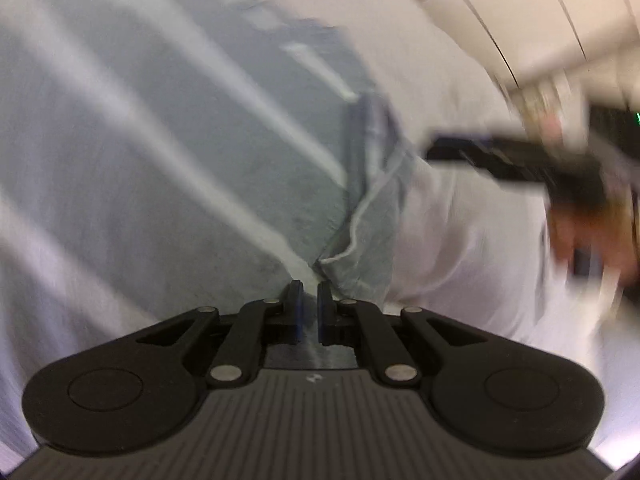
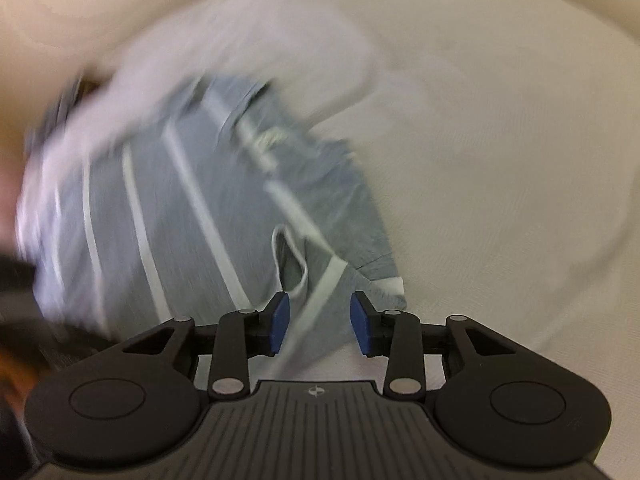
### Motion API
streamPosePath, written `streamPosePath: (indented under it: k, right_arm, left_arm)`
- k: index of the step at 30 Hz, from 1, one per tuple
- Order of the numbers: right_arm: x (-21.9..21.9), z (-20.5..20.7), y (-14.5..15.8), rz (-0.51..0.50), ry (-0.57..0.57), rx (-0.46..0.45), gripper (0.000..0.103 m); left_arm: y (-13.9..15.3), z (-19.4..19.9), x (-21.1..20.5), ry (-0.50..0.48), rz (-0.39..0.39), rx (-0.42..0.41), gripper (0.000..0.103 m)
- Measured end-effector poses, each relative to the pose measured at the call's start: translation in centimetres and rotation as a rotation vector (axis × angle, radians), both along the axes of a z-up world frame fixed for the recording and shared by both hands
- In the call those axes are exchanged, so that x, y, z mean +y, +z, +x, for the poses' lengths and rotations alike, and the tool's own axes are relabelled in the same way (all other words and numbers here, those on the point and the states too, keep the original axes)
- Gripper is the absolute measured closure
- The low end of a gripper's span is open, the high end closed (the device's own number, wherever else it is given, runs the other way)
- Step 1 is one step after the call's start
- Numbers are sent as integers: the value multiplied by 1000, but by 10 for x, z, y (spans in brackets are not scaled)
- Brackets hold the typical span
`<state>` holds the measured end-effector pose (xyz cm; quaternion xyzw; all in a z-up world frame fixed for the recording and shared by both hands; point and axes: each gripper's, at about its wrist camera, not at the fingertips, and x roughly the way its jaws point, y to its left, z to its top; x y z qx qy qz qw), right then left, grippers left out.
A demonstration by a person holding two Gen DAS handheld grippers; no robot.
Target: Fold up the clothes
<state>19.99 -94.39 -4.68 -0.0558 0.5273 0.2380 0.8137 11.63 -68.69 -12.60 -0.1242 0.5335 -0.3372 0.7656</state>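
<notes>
Bed sheet [image 2: 500,160]: pale, spread under everything.
Striped shirt [image 2: 208,208]: grey with white stripes, lay on sheet, blurry.
Left gripper [image 1: 309,312]: pinched tight on shirt's hem.
Right gripper [image 2: 319,322]: jaws parted, pads off cloth, shirt corner between.

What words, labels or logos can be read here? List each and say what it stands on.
No readable words in either view.
Small round emblem on the left gripper body: a symbol, no letters.
The same emblem on the right gripper body.
Pale print on the grey striped garment: too blurred to read.
</notes>
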Motion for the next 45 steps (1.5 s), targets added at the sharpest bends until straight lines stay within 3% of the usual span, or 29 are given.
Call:
streamPosePath:
  k: [1, 3, 7, 10, 11, 13, 15, 18, 25, 28, 31, 36, 39, 41, 45]
  right_arm:
    - [6, 0, -3, -47, 63, -23, 66]
    - [12, 6, -9, -111, 143, -47, 66]
    - [18, 20, -22, -148, 239, -42, 66]
    - [27, 27, -35, -169, 317, -18, 65]
    - [27, 30, -38, -168, 324, -2, 65]
    - [26, 35, -44, -145, 311, 47, 66]
    - [20, 39, -47, -115, 262, 119, 99]
    - [8, 33, -36, -105, 197, 146, 102]
    - [-27, 7, -26, -192, 34, 190, 102]
    - [-34, 1, -23, -186, -26, 151, 100]
    - [-36, -3, -14, -111, -85, 101, 93]
    - [-13, -8, -6, -58, -55, 64, 91]
    - [-3, -14, -8, -22, -97, 88, 88]
    - [4, -21, -14, 15, -117, 113, 80]
    - [14, -37, -25, -29, -105, 137, 79]
  left_arm:
    - [7, -5, -8, -58, 32, -69, 96]
    - [16, -13, -21, -122, 64, -146, 75]
    - [17, -15, -40, -128, 108, -174, 75]
    - [13, -7, -39, -50, 74, -105, 82]
    - [12, -4, -36, -19, 52, -77, 99]
    - [12, 2, -27, 45, 2, -21, 103]
    - [12, 6, -15, 102, -45, 23, 103]
    - [8, 8, -1, 144, -74, 88, 103]
    - [-8, 11, 5, 150, -62, 181, 102]
    - [1, 11, 3, 130, -46, 121, 101]
    - [11, 12, -3, 100, -43, 44, 98]
    - [12, 24, -23, 42, -42, -3, 89]
    - [-6, 35, -39, -56, 13, 67, 85]
    - [-1, 34, -43, -79, 43, 26, 85]
    - [22, 22, -30, -46, 46, -79, 85]
